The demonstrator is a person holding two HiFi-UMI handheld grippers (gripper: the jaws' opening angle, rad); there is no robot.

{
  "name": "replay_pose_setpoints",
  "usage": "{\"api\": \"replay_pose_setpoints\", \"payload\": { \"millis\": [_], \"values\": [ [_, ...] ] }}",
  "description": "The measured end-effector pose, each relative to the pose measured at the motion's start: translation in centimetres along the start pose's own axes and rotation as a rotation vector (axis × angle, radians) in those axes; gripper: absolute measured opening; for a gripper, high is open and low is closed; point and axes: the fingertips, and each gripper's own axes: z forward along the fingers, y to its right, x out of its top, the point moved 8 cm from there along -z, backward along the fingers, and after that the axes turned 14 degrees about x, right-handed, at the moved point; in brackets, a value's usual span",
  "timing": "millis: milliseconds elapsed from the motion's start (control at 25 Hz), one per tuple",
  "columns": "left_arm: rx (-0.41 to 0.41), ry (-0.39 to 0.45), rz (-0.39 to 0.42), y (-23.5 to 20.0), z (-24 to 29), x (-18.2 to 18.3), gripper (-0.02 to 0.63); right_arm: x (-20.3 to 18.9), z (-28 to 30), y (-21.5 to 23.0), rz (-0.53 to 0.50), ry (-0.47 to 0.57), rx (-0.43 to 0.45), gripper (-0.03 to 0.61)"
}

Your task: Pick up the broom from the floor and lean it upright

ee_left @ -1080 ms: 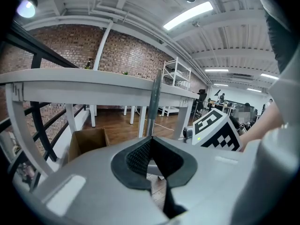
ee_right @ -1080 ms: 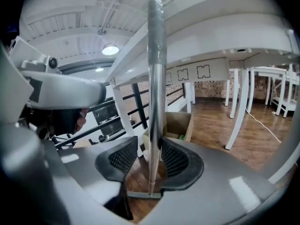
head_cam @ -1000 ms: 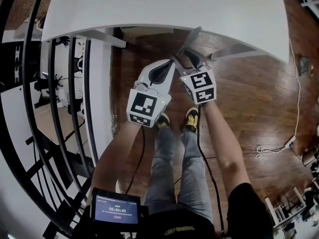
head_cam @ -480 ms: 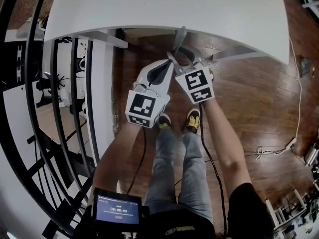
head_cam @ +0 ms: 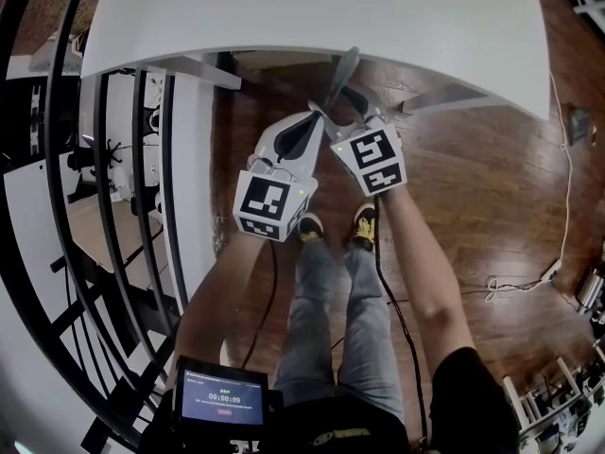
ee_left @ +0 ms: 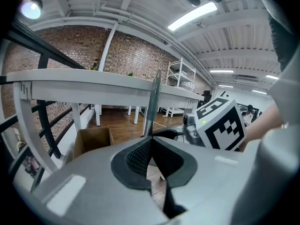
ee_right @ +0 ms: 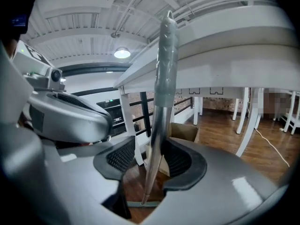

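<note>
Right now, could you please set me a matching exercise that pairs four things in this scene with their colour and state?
Things:
1. broom handle
2. cardboard box
3. table
4. railing

Descriptions:
A. black, made of bars
B. grey, standing upright
C. white, with a broad flat top
D. brown, open at the top

Pairs: 1-B; 2-D; 3-C; 4-A
</note>
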Motion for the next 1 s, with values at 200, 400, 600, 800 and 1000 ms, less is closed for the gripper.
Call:
{"api": "replay_pose_setpoints", "payload": {
  "millis": [200,400,600,800,1000],
  "values": [
    [-0.002,-0.002,-0.001,0.2,0.2,0.3,0.017,-0.3,-0.6,0.0,-0.005,0.0,-0.015,0.217],
    [-0.005,-0.01,0.002,0.5,0.1,0.1,0.017,-0.7,-1.2,0.3,0.014,0.01,-0.037,0.25],
    [-0.006,-0.021,0.007,0.8,0.1,-0.3,0.017,-0.9,-2.0,1.0,0.021,0.048,-0.108,0.15],
    [-0.011,-0.011,0.014,0.8,0.2,-0.1,0.017,-0.7,-3.0,1.4,0.052,0.039,-0.13,0.086],
    [-0.017,-0.008,0.013,1.0,0.3,0.2,0.017,-0.9,-4.9,0.0,0.075,-0.044,0.034,0.081]
  ]
}}
